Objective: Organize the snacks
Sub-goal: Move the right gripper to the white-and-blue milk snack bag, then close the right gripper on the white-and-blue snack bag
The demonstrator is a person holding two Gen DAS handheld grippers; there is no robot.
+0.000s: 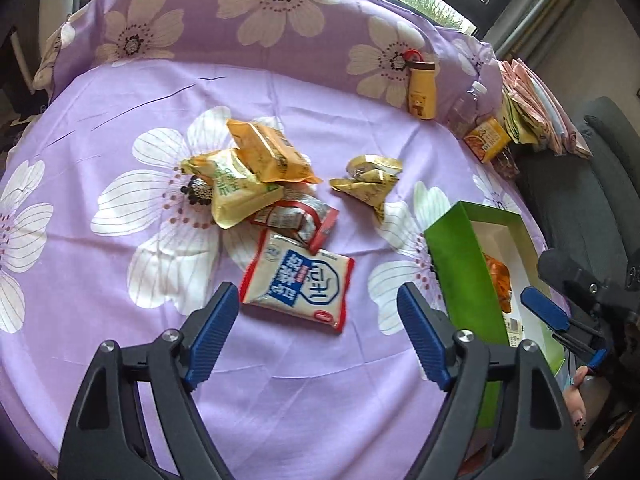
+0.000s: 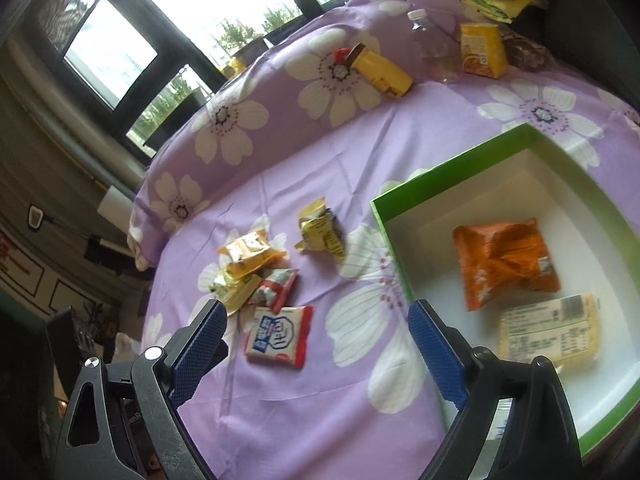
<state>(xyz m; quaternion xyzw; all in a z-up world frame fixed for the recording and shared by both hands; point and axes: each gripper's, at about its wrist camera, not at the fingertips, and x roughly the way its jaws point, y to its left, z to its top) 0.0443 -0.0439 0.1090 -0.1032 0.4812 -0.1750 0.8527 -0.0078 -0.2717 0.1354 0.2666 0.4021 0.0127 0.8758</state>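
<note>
Hovering wide open and empty, the left gripper (image 1: 318,330) faces a white-and-blue snack packet (image 1: 298,286) on the purple floral sheet (image 1: 120,320), the green box (image 1: 460,272) alongside. From the right wrist, the right gripper (image 2: 316,344) gapes empty; an orange packet (image 2: 502,262) lies inside the box.

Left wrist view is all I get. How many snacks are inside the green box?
Observer: Two. An orange packet and a pale yellow packet lie in the box.
Operator: Are they piled up?
Observer: No, they lie side by side, the pale yellow packet nearer the camera.
Operator: Is the right claw carrying anything?
Observer: No, the right claw is open with nothing between its fingers.
</note>
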